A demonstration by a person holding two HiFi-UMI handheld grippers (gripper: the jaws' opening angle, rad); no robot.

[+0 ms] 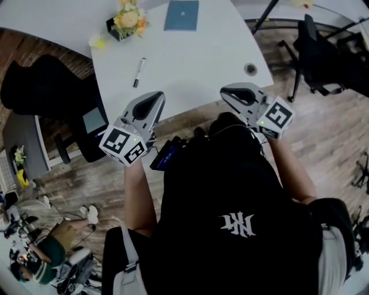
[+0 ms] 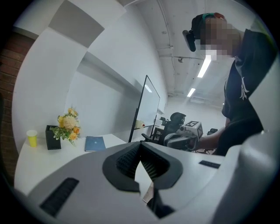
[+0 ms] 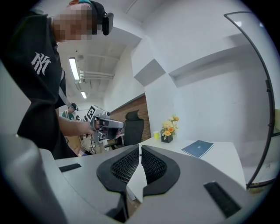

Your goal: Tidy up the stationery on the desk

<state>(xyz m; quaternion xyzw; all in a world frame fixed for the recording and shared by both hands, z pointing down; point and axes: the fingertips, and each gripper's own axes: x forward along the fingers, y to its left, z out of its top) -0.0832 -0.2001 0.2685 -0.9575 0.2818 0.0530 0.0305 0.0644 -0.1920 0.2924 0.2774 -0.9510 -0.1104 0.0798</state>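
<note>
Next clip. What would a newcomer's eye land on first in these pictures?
First, the two grey grippers, left gripper and right gripper, both shut and empty at the near edge of the white desk. Beyond them a lone black marker lies on the desk. A blue notebook and yellow flowers, with a yellow cup beside them, sit at the far side.

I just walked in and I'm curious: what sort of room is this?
Most likely an office: a white desk with a marker pen and a blue notebook on it, and a black office chair nearby.
</note>
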